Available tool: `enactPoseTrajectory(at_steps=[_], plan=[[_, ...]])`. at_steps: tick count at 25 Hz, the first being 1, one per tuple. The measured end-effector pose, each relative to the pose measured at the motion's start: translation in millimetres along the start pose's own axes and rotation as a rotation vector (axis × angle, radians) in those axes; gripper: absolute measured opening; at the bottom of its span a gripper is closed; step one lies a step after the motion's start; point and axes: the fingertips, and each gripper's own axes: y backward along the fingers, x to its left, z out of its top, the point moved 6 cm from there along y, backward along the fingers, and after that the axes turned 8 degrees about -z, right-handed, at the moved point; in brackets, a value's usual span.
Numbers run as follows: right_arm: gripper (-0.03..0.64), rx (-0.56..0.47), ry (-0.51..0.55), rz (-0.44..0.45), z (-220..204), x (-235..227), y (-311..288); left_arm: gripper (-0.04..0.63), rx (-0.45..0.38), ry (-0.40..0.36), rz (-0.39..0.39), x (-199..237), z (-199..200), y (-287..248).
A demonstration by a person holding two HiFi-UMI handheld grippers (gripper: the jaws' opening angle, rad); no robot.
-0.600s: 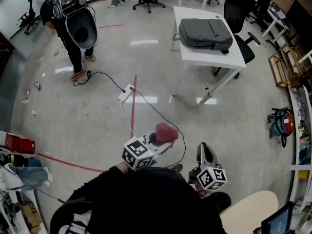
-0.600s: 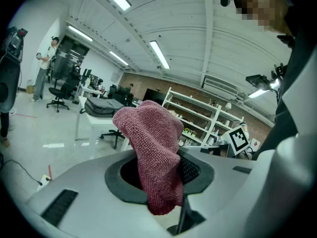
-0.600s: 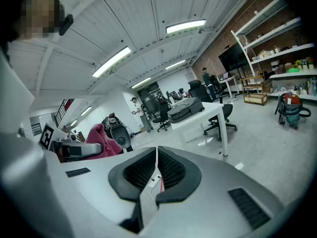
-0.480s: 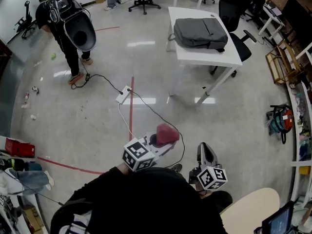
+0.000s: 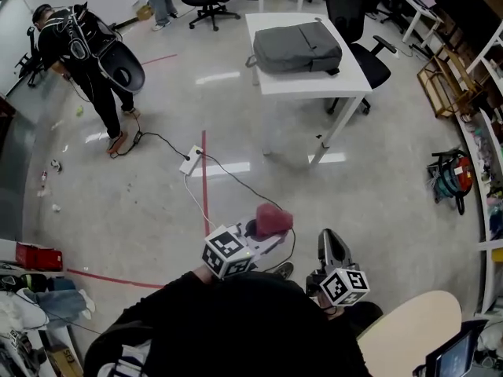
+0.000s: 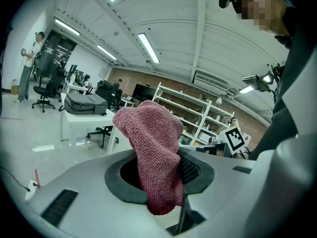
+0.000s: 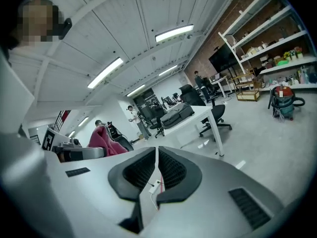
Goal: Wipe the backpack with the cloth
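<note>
- Head view: against the earlier frame, the desk (image 5: 314, 85) carrying the grey backpack (image 5: 297, 47) sits further left and higher in the picture. The person (image 5: 86, 53) bent over at far left has also shifted up-left. Both tools hold the same spot low in the frame.
- The left tool (image 5: 263, 232) reaches forward over the floor (image 5: 141, 187), pointing slightly down, with the red cloth (image 5: 273, 218) bunched at its tip. The right tool (image 5: 331, 242) lies beside it, level with it and well short of the desk.
- Left gripper view: the cloth (image 6: 156, 152) stands up between the jaws, which seem clamped on it, though it covers most of the pads.
- Right gripper view: the jaws are pressed together with nothing between them. The backpack (image 7: 176, 114) lies flat on the distant desk.
</note>
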Motion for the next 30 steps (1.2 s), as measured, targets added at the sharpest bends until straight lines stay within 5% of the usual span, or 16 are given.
enactPoseTrajectory(at_steps=[9,20,25,30], plan=[[0.026,0.008,-0.012,0.136,21.7,-32.7,3.9,0.140,0.005,-0.022,0.025,-30.8,4.0,-50.2],[0.043,0.113,-0.100,0.462,44.2,-15.7,-22.0,0.140,-0.034,0.002,0.134,-36.2,14.4,-44.9],[0.213,0.197,-0.214,0.622,31.1,4.6,-44.9,0.140,-0.121,0.090,0.031,-16.0,5.2,-43.6],[0.356,0.206,-0.303,0.771,50.5,24.3,-68.5,0.140,-0.148,0.064,-0.089,8.2,19.6,-53.4]])
